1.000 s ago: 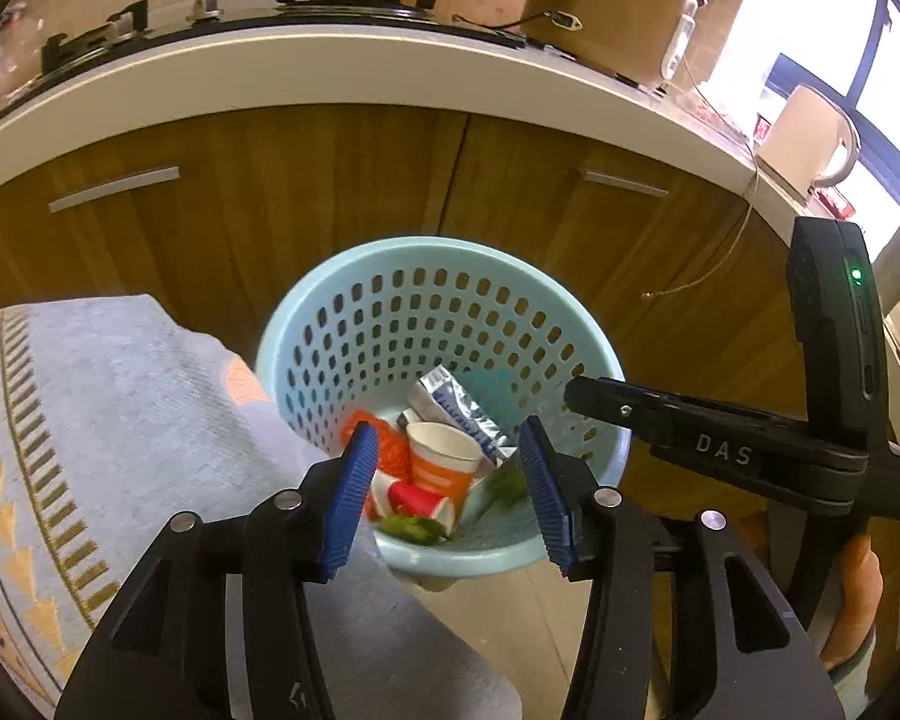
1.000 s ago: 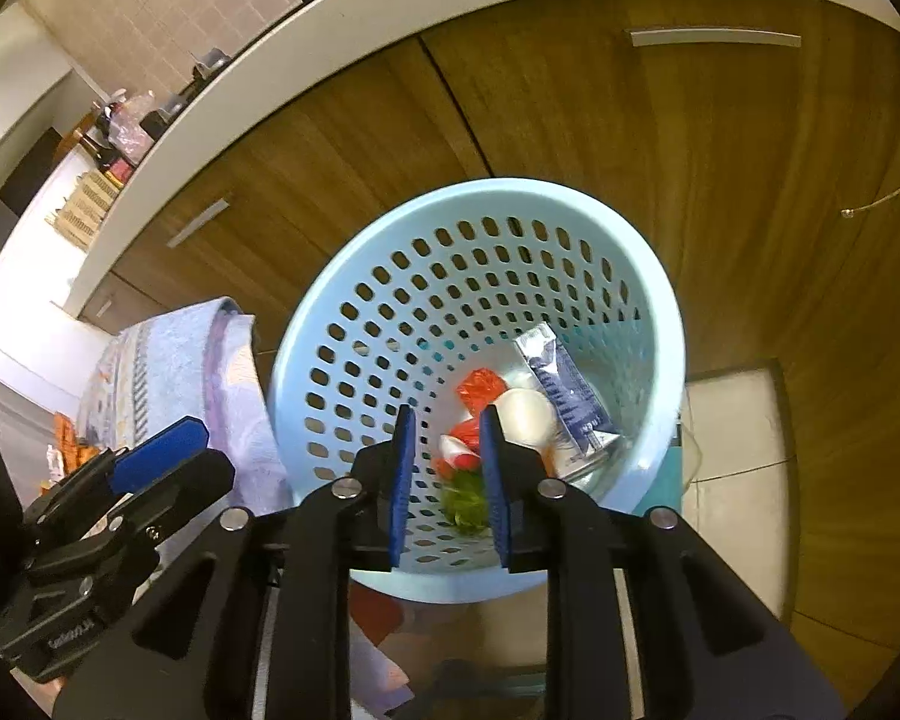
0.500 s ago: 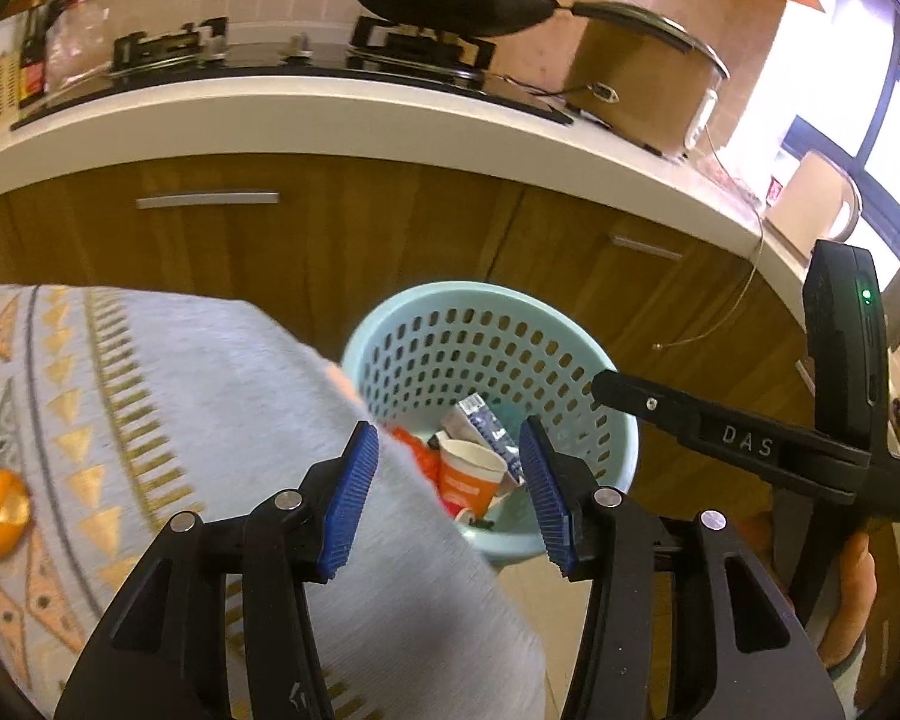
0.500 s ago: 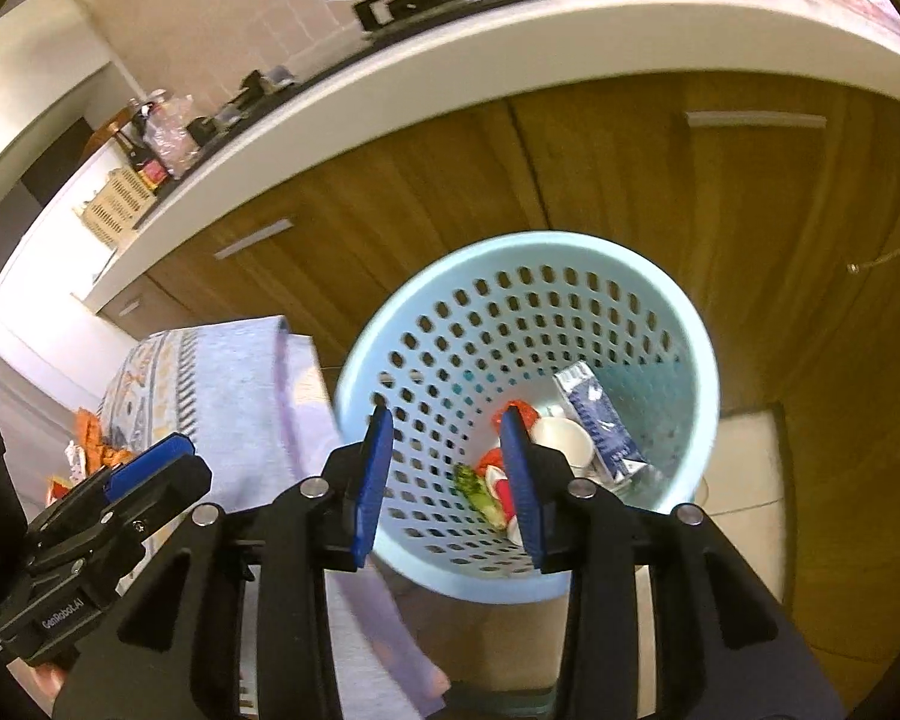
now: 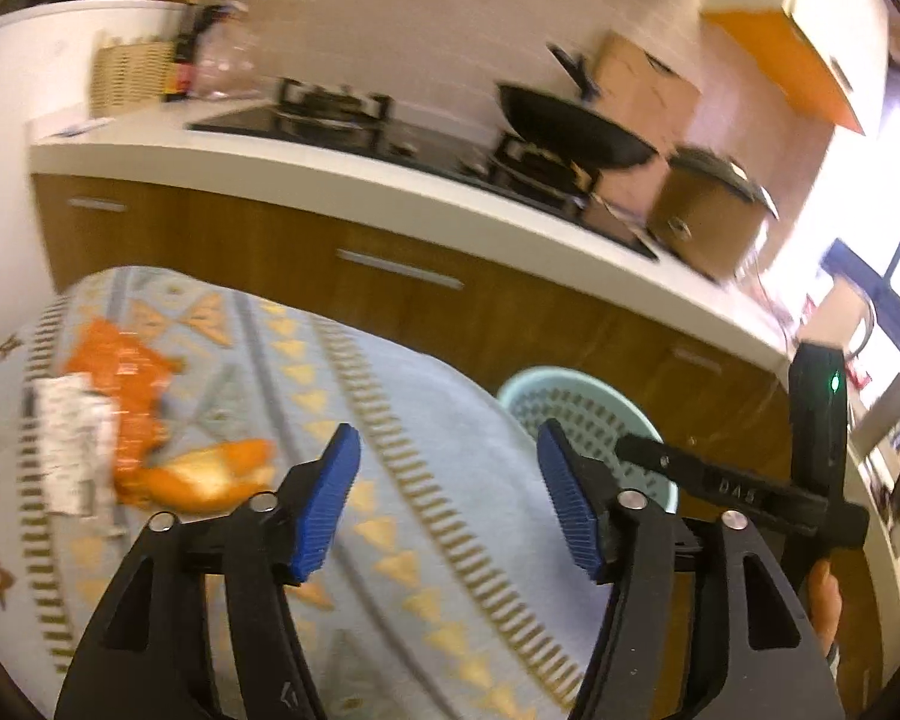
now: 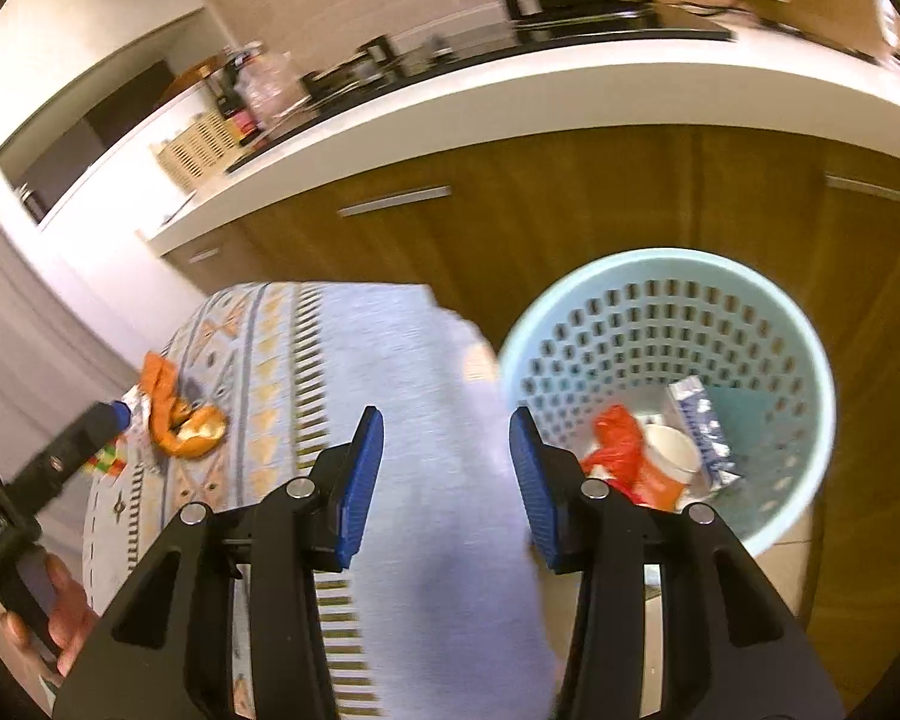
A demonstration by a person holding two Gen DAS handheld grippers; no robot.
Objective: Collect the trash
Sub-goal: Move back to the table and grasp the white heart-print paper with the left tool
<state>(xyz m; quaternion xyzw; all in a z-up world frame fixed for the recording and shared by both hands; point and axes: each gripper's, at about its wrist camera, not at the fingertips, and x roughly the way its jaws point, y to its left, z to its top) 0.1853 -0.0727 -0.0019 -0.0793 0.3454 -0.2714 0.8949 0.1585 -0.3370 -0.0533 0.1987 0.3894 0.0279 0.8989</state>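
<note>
The pale blue perforated basket (image 6: 780, 312) is taken as the landmark. It is seen standing on the floor against the wooden cabinet fronts (image 6: 510, 204), below the white countertop (image 6: 510, 96). Inside it lie an orange-and-white paper cup (image 6: 669, 456), a red wrapper (image 6: 615, 435) and a silver-blue packet (image 6: 699, 423) — all at the bottom.

Just left of the basket, a patterned blue cloth (image 6: 402, 372) covers a rounded surface. Well left of the basket, on that cloth, more trash is seen: an orange peel (image 6: 195, 432) touching a crumpled orange wrapper (image 5: 120, 372), with a white printed wrapper (image 5: 72, 444) beside them.

The right gripper (image 6: 444, 477) is held above the cloth's edge, just left of the basket, its blue-padded fingers wide apart and gripping nothing. The left gripper (image 5: 447, 495) is held over the cloth between the peel and the basket — fingers likewise spread apart, nothing between them.
</note>
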